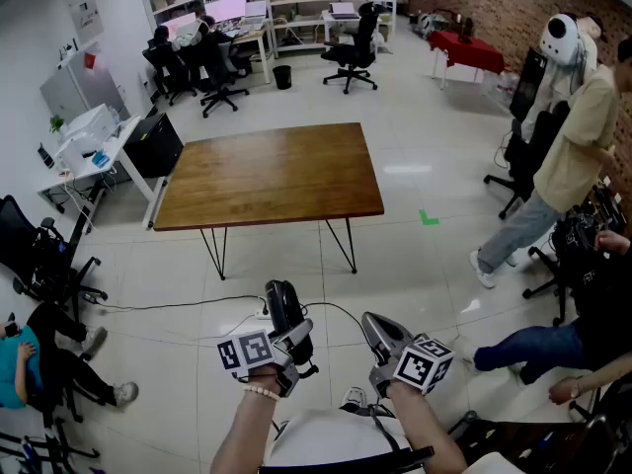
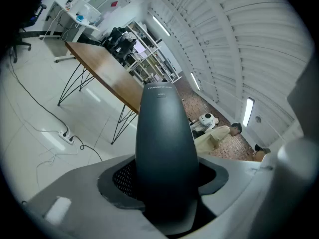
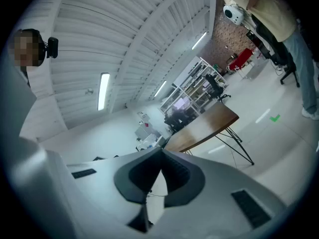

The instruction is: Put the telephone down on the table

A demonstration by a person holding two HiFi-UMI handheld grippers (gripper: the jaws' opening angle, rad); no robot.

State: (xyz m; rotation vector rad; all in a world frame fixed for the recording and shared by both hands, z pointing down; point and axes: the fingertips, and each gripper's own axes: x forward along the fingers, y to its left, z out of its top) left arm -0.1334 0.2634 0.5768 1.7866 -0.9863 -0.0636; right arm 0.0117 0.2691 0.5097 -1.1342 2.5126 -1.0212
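The black telephone handset (image 1: pixel 284 309) stands out from my left gripper (image 1: pixel 293 341), which is shut on it near my body, well short of the table. In the left gripper view the telephone (image 2: pixel 164 143) fills the middle, with the pads of the left gripper (image 2: pixel 167 185) pressed on its lower part. The brown wooden table (image 1: pixel 272 171) on black hairpin legs lies ahead with a bare top; it also shows as the table (image 2: pixel 99 66) and the table (image 3: pixel 207 126). My right gripper (image 1: pixel 376 330) hangs beside the left one, shut with nothing in it; its pads (image 3: pixel 172 171) meet.
A standing person in a beige shirt (image 1: pixel 571 151) and a seated person (image 1: pixel 553 344) are at the right. Another person (image 1: pixel 30 363) and a black chair (image 1: pixel 39 260) are at the left. A cable and power strip (image 1: pixel 259 314) lie on the tiled floor below the table. Desks and shelves line the back.
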